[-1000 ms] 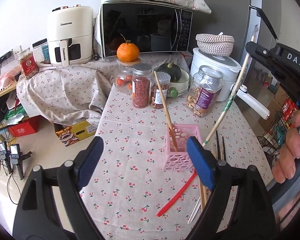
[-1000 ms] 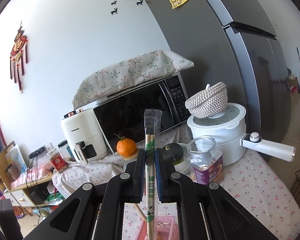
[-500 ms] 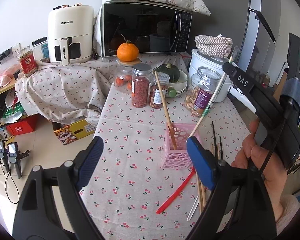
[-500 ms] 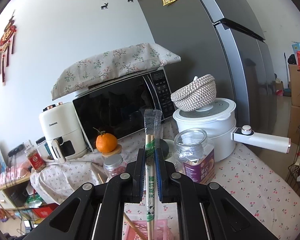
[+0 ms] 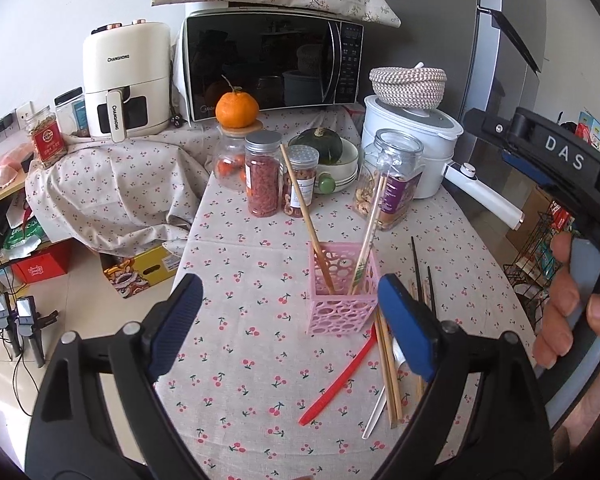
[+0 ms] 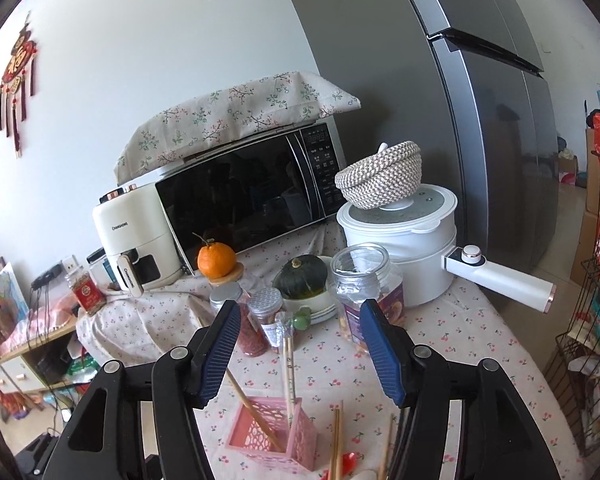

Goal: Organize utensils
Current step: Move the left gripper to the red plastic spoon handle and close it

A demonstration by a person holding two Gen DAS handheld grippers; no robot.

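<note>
Right wrist view: the right gripper (image 6: 300,354) is opening, nothing touches its pads, and the wrapped chopsticks (image 6: 287,364) stand in the pink basket (image 6: 259,436) below. The left gripper (image 5: 289,324) hangs wide and empty, near this basket on the table (image 5: 259,360).

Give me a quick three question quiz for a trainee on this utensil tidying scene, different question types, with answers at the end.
1. True or false: the wrapped chopsticks stand in the pink basket.
2. What sits on the wooden jar lid: A orange, B squash, C woven bowl?
3. Fill in: the red utensil lies on the ____.

Key: 1 true; 2 A; 3 tablecloth.
</note>
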